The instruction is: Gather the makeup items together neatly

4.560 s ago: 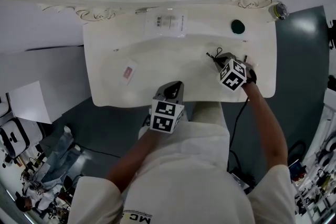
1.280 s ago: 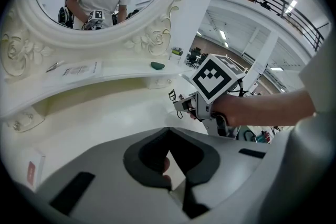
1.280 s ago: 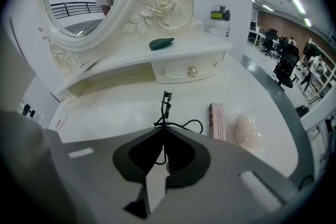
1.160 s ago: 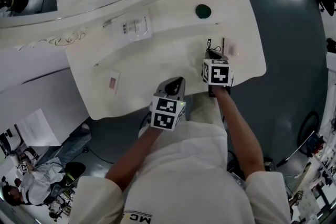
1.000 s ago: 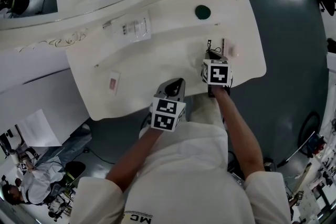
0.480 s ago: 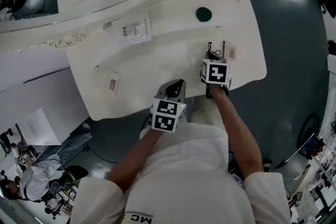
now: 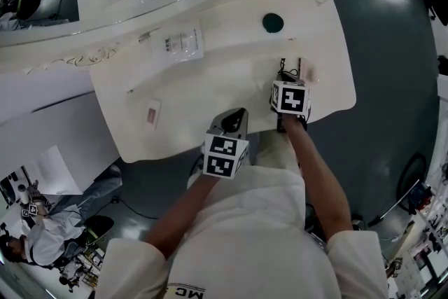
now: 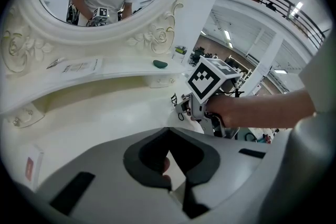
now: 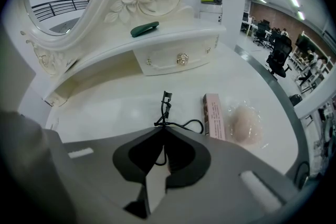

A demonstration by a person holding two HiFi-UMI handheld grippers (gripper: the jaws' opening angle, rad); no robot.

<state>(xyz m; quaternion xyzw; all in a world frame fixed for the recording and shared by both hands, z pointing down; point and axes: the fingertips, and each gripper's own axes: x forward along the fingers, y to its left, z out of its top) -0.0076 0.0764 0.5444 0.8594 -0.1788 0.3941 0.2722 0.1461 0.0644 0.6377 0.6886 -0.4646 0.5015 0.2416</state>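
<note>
Right gripper (image 9: 164, 131) has its fingers (image 9: 137, 162) pinched shut on the handle end of the black eyelash curler (image 9: 165, 107), which lies on the white bench (image 7: 231, 73). Just beside the curler sits the pink box (image 9: 212, 115), with the wrapped puff (image 9: 244, 124) touching its far side. My left gripper (image 8: 167, 131) hangs over the bench's front edge, fingers (image 8: 142, 162) closed on nothing. A small sachet (image 7: 152, 113) and a clear packet (image 7: 180, 44) sit well apart to the left.
</note>
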